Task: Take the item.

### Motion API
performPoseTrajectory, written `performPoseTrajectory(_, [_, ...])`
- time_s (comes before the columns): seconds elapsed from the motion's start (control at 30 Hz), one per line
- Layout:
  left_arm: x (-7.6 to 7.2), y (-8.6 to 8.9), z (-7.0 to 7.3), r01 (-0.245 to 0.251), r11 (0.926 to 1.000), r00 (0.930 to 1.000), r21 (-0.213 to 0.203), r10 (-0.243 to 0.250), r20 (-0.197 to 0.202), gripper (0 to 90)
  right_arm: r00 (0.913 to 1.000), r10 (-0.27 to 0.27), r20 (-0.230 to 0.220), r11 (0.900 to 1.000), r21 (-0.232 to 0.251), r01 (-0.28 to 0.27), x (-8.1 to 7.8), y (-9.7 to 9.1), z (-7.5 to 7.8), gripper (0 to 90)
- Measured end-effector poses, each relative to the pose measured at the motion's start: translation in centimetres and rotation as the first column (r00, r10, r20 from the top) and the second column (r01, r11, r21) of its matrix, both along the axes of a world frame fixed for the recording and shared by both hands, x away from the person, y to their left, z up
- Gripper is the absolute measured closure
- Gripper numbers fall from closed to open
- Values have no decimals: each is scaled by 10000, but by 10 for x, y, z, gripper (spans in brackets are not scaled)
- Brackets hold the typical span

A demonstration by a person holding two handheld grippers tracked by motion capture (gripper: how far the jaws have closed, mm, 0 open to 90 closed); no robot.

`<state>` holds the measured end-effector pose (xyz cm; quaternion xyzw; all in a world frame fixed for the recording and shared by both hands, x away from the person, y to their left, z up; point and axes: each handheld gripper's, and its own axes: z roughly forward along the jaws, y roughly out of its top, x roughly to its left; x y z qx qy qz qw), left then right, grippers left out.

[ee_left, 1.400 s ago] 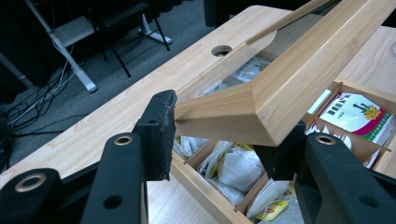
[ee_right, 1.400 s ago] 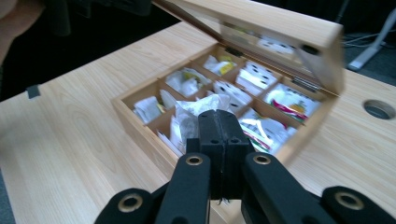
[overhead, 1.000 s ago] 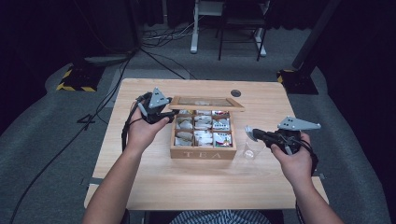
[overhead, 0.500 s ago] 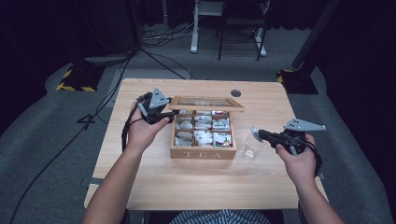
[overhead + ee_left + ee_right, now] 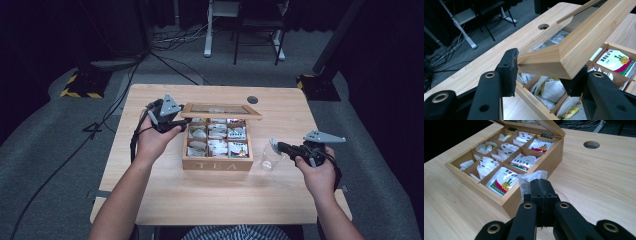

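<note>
Left gripper [image 5: 176,122]: its jaws are clamping the near corner of the lid [image 5: 576,47], one pad on each side of the wooden frame, and propping it up

Lid: it is standing raised and tilted above the back edge of the tea box [image 5: 217,164], hinged at the far side

Right gripper [image 5: 541,186]: its jaws are pressing tight together on a white tea bag [image 5: 530,178], which is sticking up crumpled past the tips

Tea bag: it is hanging just beside the right-hand wall of the box, over a clear plastic cup [image 5: 270,156] on the table [image 5: 210,200]

Tea box: it is sitting open mid-table, its compartments holding white and printed sachets

Cup: it is standing upright just right of the box
</note>
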<state>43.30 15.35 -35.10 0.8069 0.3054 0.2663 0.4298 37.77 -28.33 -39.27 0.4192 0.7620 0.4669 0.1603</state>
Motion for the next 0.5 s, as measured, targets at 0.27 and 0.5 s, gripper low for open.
performPoseTrajectory(0.27, [0, 0, 0, 10, 10000, 10000, 17, -10, -13, 524, 9999, -35, -112, 10000, -54, 35, 2, 1, -7, 900])
performPoseTrajectory(0.5, [0, 0, 0, 5, 10000, 10000, 11, -5, -8, 525, 9997, -58, -231, 10000, 16, 59, 2, 1, -11, 900])
